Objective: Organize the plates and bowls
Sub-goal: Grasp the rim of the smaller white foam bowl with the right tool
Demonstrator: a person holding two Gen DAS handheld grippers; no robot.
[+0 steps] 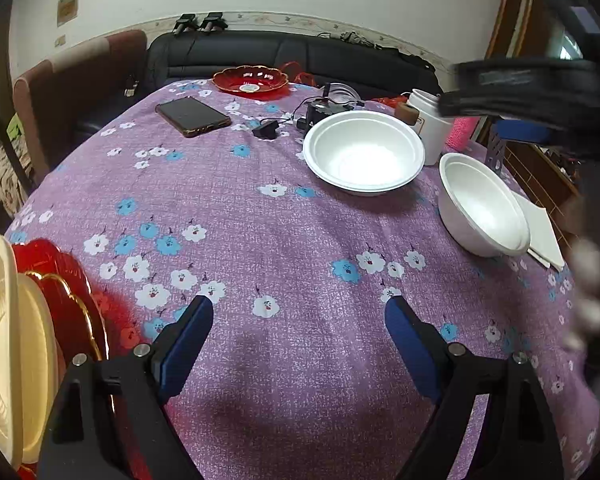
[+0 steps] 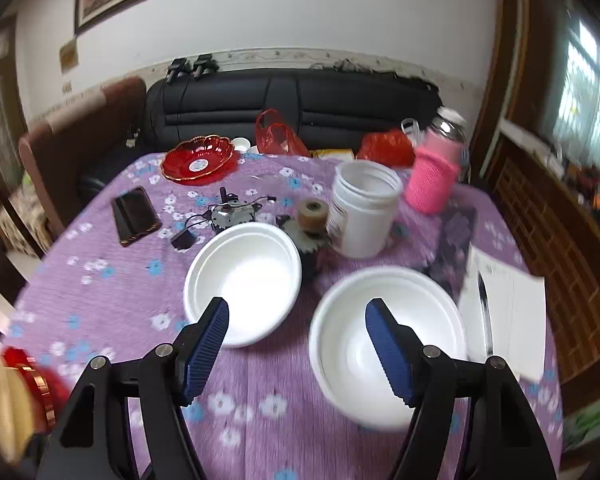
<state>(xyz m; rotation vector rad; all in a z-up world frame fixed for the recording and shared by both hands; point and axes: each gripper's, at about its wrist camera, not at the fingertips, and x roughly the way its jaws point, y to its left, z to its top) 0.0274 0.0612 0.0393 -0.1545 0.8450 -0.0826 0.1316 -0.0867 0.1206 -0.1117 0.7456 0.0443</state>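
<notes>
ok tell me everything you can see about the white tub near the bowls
The white tub is a round, plastic-looking container standing upright on the purple flowered tablecloth, lid off, its wide ribbed mouth open. A label wraps part of its side; the print is unreadable. It sits behind the two white bowls, left of the pink-sleeved bottle. A small brown roll sits close against its left side; contact is unclear. In the left wrist view it is partly hidden.

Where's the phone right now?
The phone lies flat on the far left of the table, in both wrist views, just near of the red dish and left of the charger.
</notes>
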